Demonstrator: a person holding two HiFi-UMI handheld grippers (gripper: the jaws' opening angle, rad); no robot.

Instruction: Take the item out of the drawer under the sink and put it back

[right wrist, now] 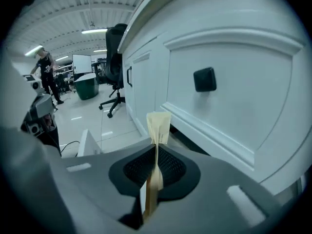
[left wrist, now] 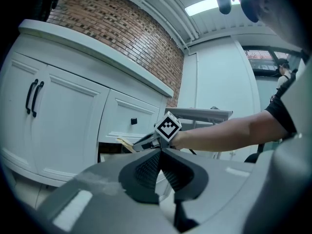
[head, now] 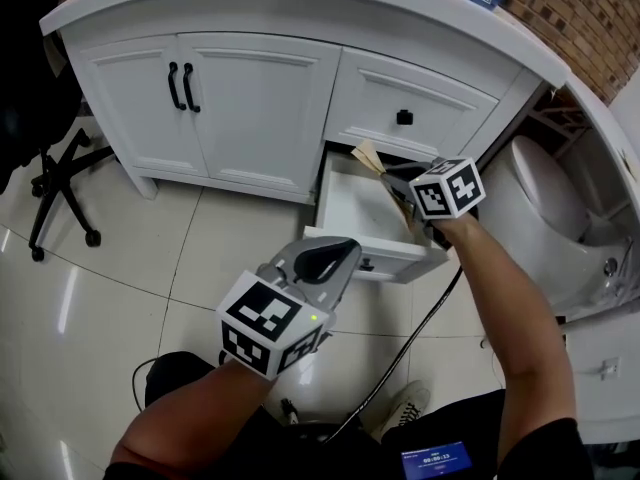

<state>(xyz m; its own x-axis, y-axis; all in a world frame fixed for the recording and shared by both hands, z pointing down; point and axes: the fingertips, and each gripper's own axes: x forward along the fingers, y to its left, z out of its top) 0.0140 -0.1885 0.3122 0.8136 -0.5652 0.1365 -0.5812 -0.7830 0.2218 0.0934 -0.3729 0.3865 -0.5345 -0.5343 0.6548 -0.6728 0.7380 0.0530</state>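
Jaws of right gripper (right wrist: 155, 167) clamped edge-on onto thin tan paper packet (right wrist: 157, 128), with packet end sticking out past tips. In head view, packet at 10 o'clock from right gripper, over back of open drawer (head: 372, 260), just below upper drawer front with black knob (head: 404, 118). Contact with drawer: cannot tell. Left gripper (left wrist: 160, 165) pressed closed, nothing between, hovering at 7 o'clock from drawer front, over floor tiles (head: 220, 238). Cabinet doors (head: 230, 98) shut, at 9 o'clock from drawer. Toilet (head: 545, 198) at 3 o'clock.
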